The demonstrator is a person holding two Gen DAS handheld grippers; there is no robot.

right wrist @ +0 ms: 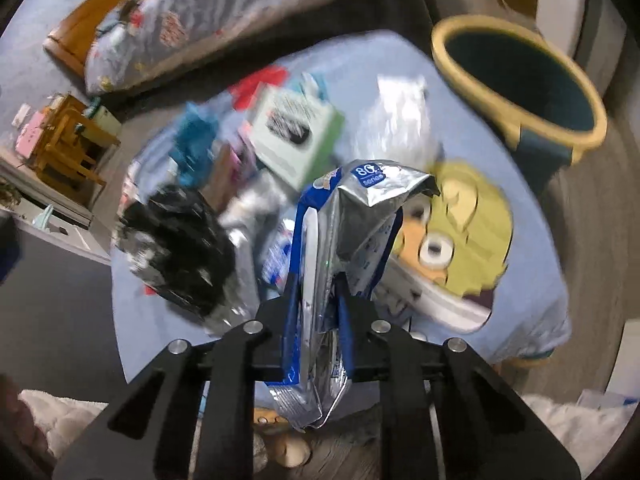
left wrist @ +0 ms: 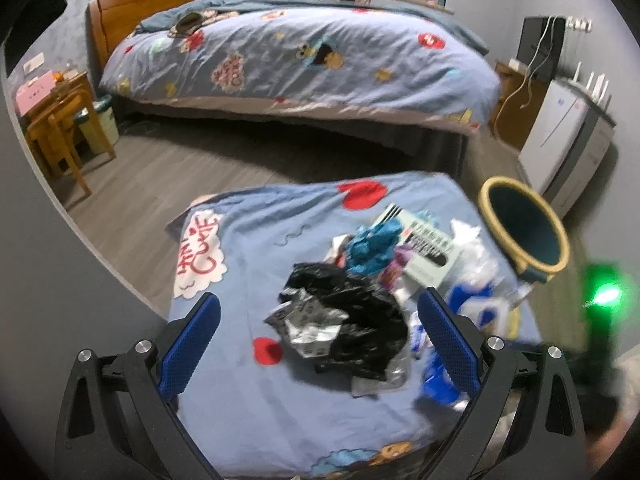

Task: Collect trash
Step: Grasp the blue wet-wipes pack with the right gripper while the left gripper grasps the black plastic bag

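Right gripper [right wrist: 316, 292] pinches a crumpled blue-and-silver wrapper [right wrist: 344, 240] at frame centre, bin [right wrist: 520, 80] upper right; left gripper [left wrist: 318, 320] gapes over the black bag [left wrist: 352, 312]; the slick foil may slip free in transit.

Right gripper [right wrist: 316, 300] pinches a blue-and-silver foil wrapper [right wrist: 352, 232] near the bin [right wrist: 516, 80].

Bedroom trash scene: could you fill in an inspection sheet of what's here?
Surface: blue cartoon cloth over a small table.
Job's things: black bag, teal wrapper, pale box, clear plastic; bin beside the table.
Clutter: nothing seen beyond the trash.
Grippers: left tool open above the black bag; right tool shut on a foil packet.
Cables: white cable by the wall.
Surroundings: bed, wooden chair, white cabinet.
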